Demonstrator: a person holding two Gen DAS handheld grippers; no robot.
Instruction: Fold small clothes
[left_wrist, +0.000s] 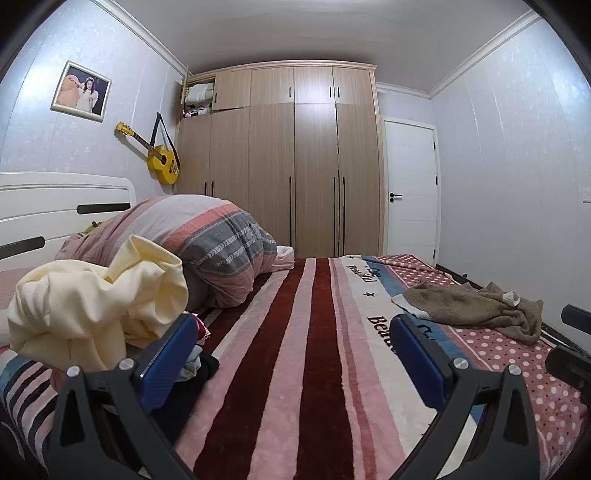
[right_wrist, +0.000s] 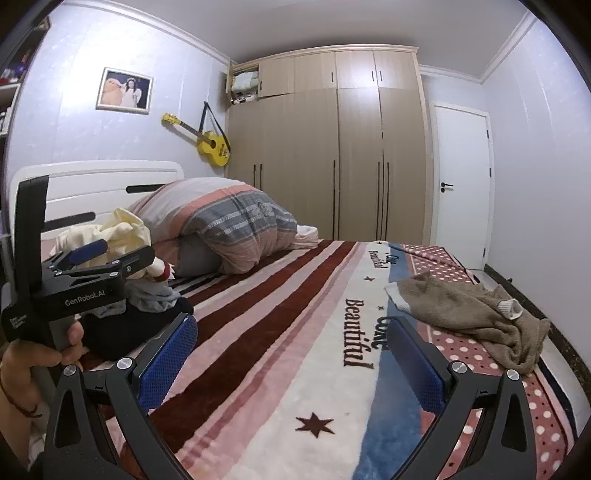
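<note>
The left hand-held gripper (left_wrist: 293, 354) hovers low over the bed with its blue-padded jaws spread wide and nothing between them. The right hand-held gripper (right_wrist: 293, 354) is likewise wide open and empty. Both hang over a plush striped blanket in maroon, pink and white (right_wrist: 266, 332), printed with stars and the word "Beautiful", with a pink polka-dot band along its right edge.

On that dotted band lies the crumpled brown knitted garment with white cuffs (right_wrist: 476, 314), unfolded, just beyond the right gripper's right finger. To the left sits a heap of small clothes (left_wrist: 92, 314): a pale yellow piece on top, dark and grey pieces beneath, mostly hidden by the left gripper's finger. In the right wrist view a person's hand (right_wrist: 40, 354) grips the left gripper's handle, partly cut off at the frame edge.

Behind the heap rests a bundled pink-and-grey striped quilt (left_wrist: 207, 236) against a white headboard (left_wrist: 62, 206). Farther back stand a tall light-wood wardrobe (left_wrist: 295, 166), whose open upper-left compartment (left_wrist: 199, 94) holds folded fabrics too small to identify, a yellow guitar (left_wrist: 160, 162), a framed picture (left_wrist: 81, 90) and a white door (left_wrist: 410, 188).
</note>
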